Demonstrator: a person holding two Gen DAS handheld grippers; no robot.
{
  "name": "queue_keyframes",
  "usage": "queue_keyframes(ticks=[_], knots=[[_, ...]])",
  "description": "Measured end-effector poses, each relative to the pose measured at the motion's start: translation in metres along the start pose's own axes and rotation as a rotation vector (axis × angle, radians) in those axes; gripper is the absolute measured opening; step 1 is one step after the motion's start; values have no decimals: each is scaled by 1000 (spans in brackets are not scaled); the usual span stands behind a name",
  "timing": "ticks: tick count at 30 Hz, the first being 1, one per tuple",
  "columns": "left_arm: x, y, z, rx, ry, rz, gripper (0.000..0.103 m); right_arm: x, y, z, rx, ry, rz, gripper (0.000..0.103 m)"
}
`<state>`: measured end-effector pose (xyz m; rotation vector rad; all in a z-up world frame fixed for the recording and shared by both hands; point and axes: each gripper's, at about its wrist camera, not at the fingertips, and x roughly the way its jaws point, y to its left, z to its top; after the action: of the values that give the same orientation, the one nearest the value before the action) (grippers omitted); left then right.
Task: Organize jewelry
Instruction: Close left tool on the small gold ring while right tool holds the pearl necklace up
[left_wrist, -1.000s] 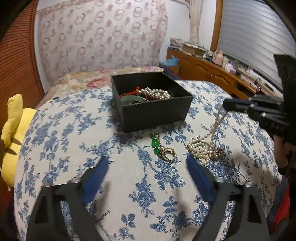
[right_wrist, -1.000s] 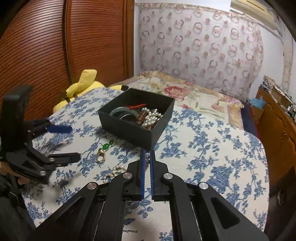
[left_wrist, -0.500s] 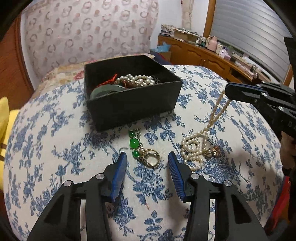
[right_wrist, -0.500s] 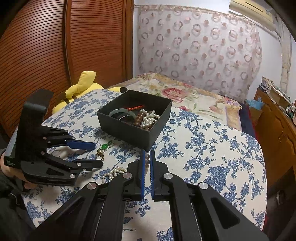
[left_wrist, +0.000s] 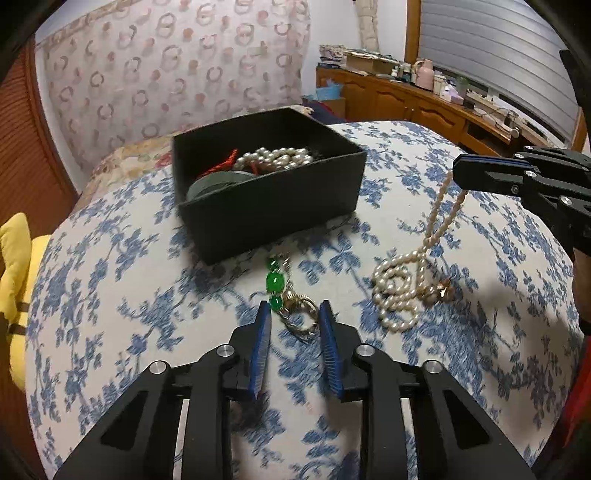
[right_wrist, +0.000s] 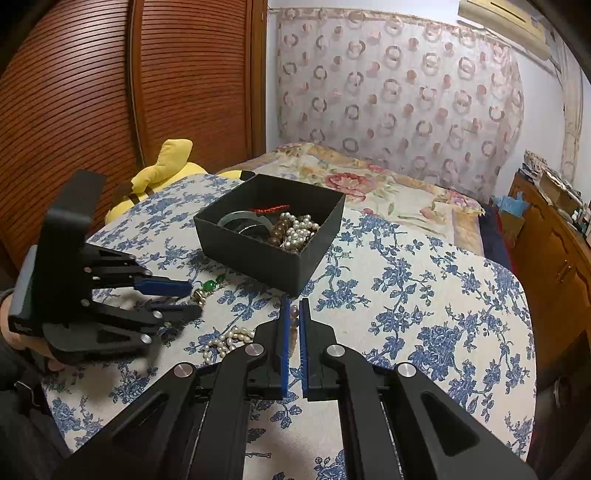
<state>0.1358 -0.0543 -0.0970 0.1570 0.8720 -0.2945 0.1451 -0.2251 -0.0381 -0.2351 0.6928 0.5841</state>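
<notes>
Dim indoor light, fisheye-warped edges

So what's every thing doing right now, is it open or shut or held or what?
Black box: open, no lid, jewelry inside.
Green bead bracelet: lying on the cloth, between the closing fingers.
Pearl necklace: one end lifted, the rest coiled on the cloth.
Left gripper: closing, not yet pressing.
Right gripper: shut on the pearl necklace.
</notes>
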Motion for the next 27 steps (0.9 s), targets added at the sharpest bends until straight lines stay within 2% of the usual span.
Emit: queue_keyframes(ticks=[3, 11, 13, 17, 23, 26, 27], knots=[[-4, 6, -5, -5, 0, 4, 17, 2, 1, -1, 2, 2, 2, 5], [-5, 11, -6, -14, -1, 8, 16, 4, 7, 1, -11, 7, 8, 5], [-3, 11, -3, -17, 0, 6, 18, 4, 8, 1, -14, 8, 9, 5], [-1, 8, 1, -13, -2, 10, 32, 4, 8, 2, -15, 10, 9, 5], [4, 6, 6, 0, -4, 18, 32, 6, 9, -1, -14, 15, 11, 5], [3, 7, 6, 1, -4, -2, 18, 6, 9, -1, -14, 15, 12, 5], [2, 6, 6, 3, -4, -1, 18, 6, 9, -1, -15, 14, 11, 5]])
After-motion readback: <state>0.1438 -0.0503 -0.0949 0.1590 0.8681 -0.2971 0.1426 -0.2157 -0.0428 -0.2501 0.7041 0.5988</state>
